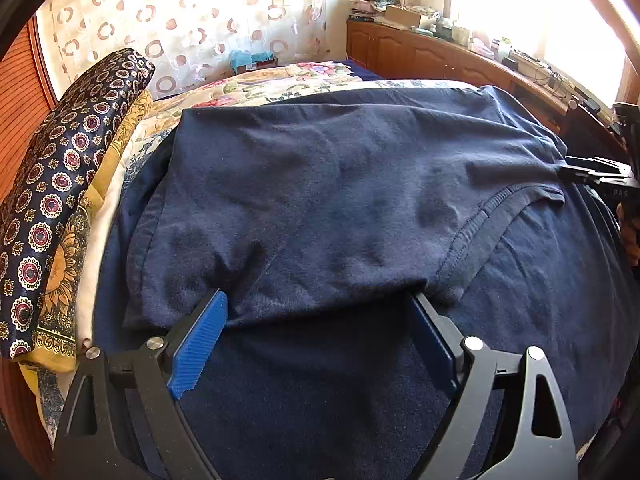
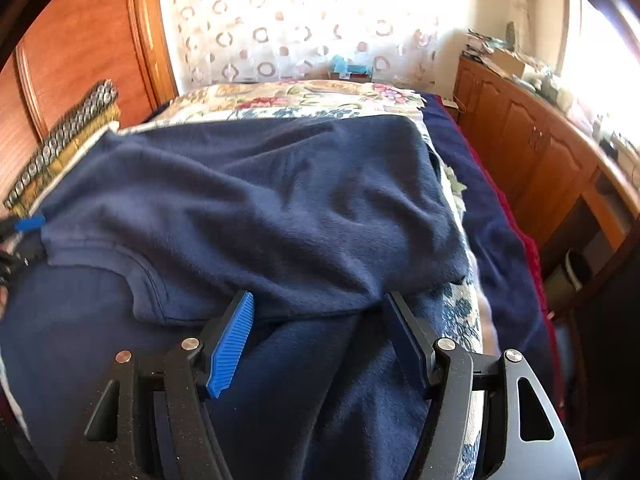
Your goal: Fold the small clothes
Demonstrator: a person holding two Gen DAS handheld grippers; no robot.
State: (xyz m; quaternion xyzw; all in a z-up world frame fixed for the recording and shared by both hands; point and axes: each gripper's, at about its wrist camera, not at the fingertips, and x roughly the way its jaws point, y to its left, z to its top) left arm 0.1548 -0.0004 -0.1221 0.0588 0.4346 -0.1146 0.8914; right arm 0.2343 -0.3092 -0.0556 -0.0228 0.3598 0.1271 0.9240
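Observation:
A navy T-shirt lies spread on the bed, its upper layer folded over toward me, with the ribbed collar at the right. My left gripper stands open, its blue pads on either side of the folded near edge without pressing on it. In the right wrist view the same shirt shows its collar at the left. My right gripper is open there too, its tips at the fold's near edge. Each gripper shows in the other's view: the right gripper at the shirt's right edge, the left gripper at its left edge.
A dark patterned pillow leans along the left side of the bed. A floral bedspread covers the far part. A cluttered wooden cabinet runs along the right wall under a bright window. A wooden wardrobe stands at the left.

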